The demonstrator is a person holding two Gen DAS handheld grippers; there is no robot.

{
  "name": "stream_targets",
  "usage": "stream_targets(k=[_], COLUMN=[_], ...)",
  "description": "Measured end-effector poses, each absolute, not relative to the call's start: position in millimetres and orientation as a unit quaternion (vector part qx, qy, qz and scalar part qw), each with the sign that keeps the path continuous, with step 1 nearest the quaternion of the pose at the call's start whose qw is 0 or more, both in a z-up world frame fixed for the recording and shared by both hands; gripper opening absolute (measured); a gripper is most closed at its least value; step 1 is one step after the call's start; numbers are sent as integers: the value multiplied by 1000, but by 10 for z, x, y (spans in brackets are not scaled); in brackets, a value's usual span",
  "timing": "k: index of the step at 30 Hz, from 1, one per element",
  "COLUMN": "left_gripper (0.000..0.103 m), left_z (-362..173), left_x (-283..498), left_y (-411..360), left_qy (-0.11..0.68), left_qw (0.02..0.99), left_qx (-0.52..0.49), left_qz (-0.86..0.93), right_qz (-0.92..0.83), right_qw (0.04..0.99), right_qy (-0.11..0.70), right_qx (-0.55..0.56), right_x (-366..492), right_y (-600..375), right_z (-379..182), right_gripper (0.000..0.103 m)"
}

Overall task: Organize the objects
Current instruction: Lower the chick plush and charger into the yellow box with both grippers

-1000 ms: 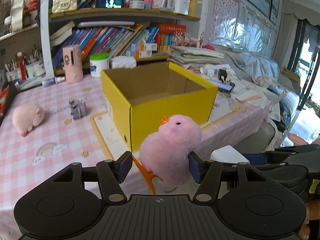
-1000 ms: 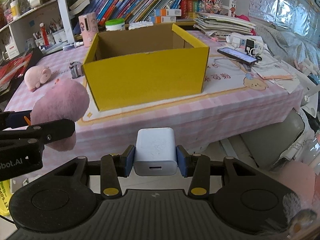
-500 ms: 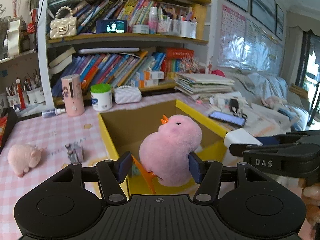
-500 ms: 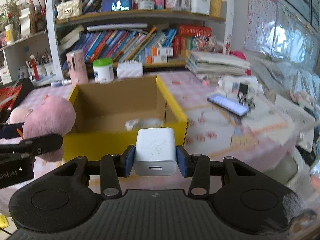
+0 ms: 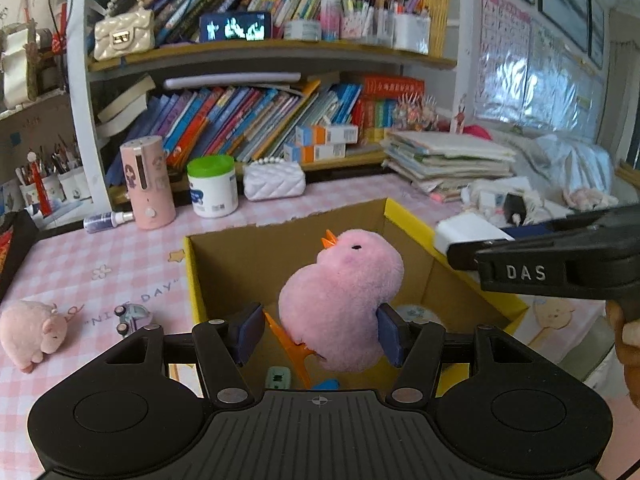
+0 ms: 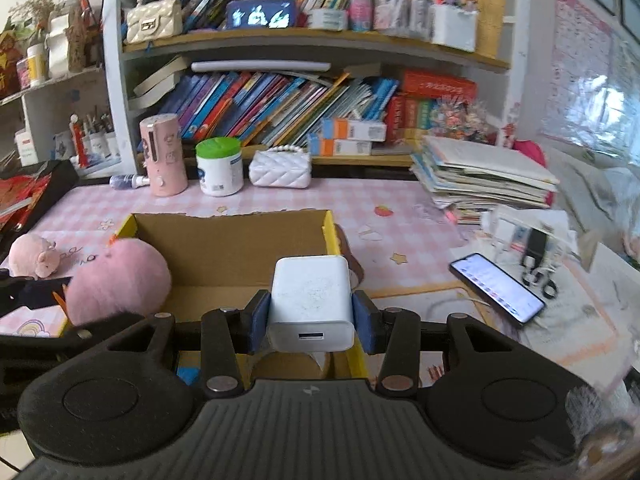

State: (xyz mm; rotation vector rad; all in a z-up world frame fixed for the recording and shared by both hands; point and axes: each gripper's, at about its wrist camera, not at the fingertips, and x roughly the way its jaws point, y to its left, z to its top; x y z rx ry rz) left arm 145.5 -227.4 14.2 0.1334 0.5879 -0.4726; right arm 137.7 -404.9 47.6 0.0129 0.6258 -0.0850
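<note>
My left gripper (image 5: 320, 334) is shut on a pink plush chick (image 5: 340, 296) with an orange beak, held above the open yellow cardboard box (image 5: 404, 214). My right gripper (image 6: 310, 322) is shut on a white USB charger (image 6: 310, 300), held over the box's right side (image 6: 332, 232). The chick also shows at the left of the right wrist view (image 6: 118, 280), and the charger at the right of the left wrist view (image 5: 464, 232). Small items lie on the box floor, among them a pale green one (image 5: 278, 378).
A pink plush pig (image 5: 30, 334) and a small toy car (image 5: 132, 316) lie on the pink checked tablecloth left of the box. A pink cylinder (image 5: 148, 182), a green-lidded jar (image 5: 212, 186) and a white quilted purse (image 5: 274, 180) stand behind. A phone (image 6: 496, 288) lies to the right.
Both grippers rose from below the table edge and moved forward over the box. The chick and the charger stay gripped.
</note>
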Motion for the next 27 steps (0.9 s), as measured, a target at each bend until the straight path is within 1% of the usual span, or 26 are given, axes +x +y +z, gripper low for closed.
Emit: stream_targets(k=[8, 13, 22, 27], left_gripper=[59, 59, 60, 62], left_z=[-85, -206, -244, -239], left_x=[1656, 1739, 1786, 1780], left_y=[-2460, -2528, -2581, -2573], left_qy=[325, 351, 355, 354], left_qw=[915, 906, 906, 907], left_qx=[98, 101, 117, 119], left_qz=[-217, -214, -197, -192], right_qz=[23, 52, 89, 102], right_qw=[936, 921, 901, 890], right_qy=[351, 384, 420, 437], right_qx=[-21, -35, -68, -79], right_x=[1805, 2038, 2307, 2391], right_y=[-3982, -3942, -3849, -3841], right_z=[271, 120, -59, -126], right_gripper=[42, 42, 42, 42])
